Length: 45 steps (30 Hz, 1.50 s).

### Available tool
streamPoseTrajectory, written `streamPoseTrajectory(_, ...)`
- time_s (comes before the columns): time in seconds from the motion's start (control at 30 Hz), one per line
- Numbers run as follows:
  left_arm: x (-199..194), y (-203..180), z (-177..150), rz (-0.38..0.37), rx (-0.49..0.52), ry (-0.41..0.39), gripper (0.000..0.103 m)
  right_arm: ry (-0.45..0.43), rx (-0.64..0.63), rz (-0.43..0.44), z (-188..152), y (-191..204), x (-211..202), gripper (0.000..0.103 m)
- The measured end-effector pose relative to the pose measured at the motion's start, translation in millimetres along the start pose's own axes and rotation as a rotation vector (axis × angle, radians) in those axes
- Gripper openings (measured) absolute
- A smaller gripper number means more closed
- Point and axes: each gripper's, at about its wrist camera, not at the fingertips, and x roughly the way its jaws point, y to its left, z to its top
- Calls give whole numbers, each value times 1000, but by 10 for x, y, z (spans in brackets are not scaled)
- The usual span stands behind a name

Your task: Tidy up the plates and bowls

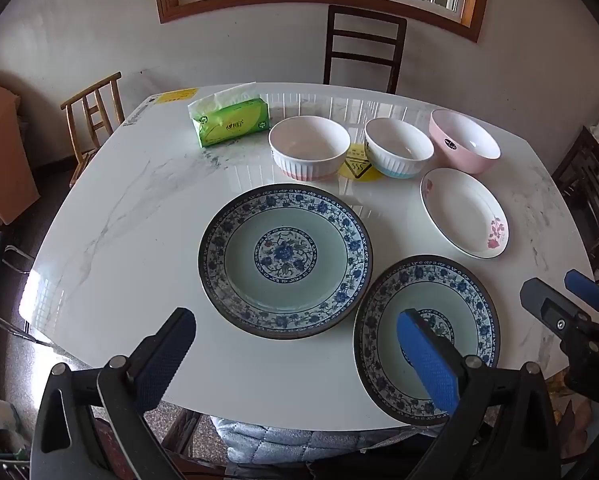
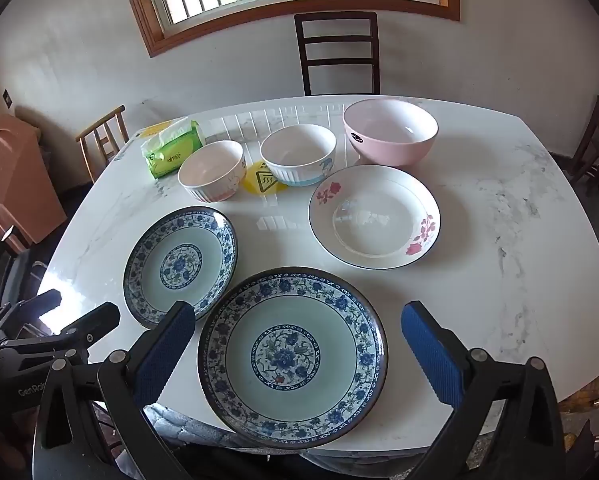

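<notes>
Plates first: near blue plate (image 2: 293,356) lies dead ahead at 12 o'clock between the right gripper's (image 2: 295,356) wide-spread, empty fingers, overhanging the table (image 2: 499,240) edge. Right hand is nearer it. Left gripper (image 1: 295,356), also wide open and empty, faces the second blue plate (image 1: 285,260) at 12. Rims nearly touch; stacking looks the likely move. Farther: floral plate (image 2: 373,216) at 1 o'clock, then two ribbed bowls (image 2: 213,170) (image 2: 297,154), pink bowl (image 2: 389,130), tissue pack (image 2: 173,152) at 11. Nothing blocks.
</notes>
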Motion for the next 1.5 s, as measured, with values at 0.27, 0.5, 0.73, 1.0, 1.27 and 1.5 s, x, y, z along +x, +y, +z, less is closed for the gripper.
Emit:
streamPoseTrajectory(0.27,28,38,52,-15,-1,29,103,-2,-4,5,11,18,19,102)
streamPoseTrajectory(0.5,37,22,8,7,0,13,103,-3,-4,8,17,38,-18,102)
streamPoseTrajectory(0.73,52,27,5,9,2,15,103,5,-3,5,6,19,58,102)
streamPoseTrajectory(1.0,63,32,16,9,-3,16,103,4,-3,6,12,32,53,99)
streamPoseTrajectory(1.27,79,34,1,14,0,22,103,6,-2,4,10,39,55,99)
streamPoseTrajectory(1.5,80,41,-9,15,1,21,103,8,-3,6,2,51,60,98)
